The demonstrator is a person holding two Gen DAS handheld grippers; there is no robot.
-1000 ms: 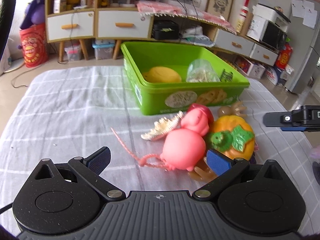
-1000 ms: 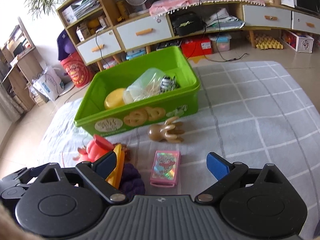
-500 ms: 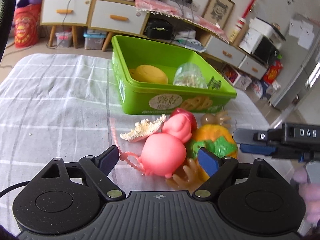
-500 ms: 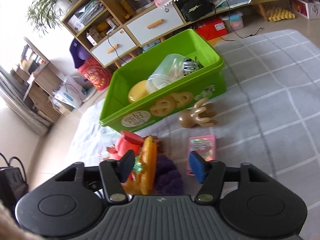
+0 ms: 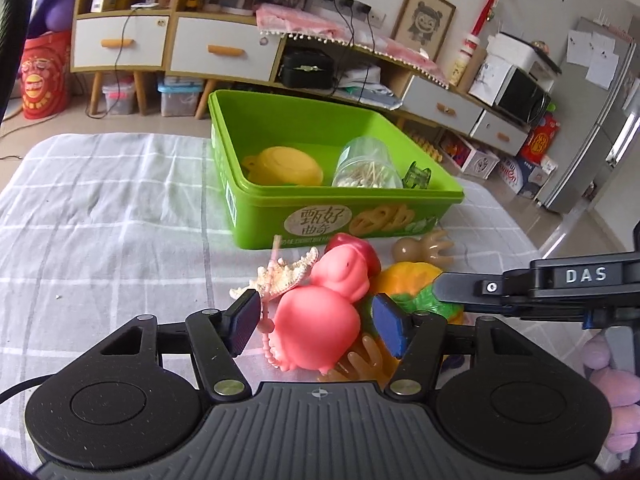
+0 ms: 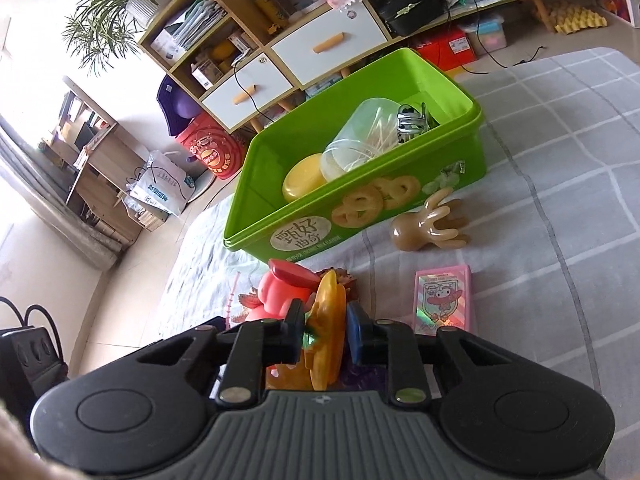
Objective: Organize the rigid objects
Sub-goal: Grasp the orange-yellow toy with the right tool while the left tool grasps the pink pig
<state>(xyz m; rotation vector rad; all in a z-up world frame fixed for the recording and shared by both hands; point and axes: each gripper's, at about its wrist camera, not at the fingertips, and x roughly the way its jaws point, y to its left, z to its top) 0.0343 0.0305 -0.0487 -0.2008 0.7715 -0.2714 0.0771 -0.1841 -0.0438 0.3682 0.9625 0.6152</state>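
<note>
Left wrist view: our left gripper (image 5: 316,326) closing around the pink toy (image 5: 320,324), apparently not yet pinching; right gripper (image 6: 324,334) clamps the orange pumpkin (image 6: 326,340). Lift toward green bin (image 5: 256,204) at twelve o'clock, separately.

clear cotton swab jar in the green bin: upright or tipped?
Tipped. The clear jar lies on its side in the green bin, leaning by the yellow lid; the swabs inside run lengthwise.
</note>
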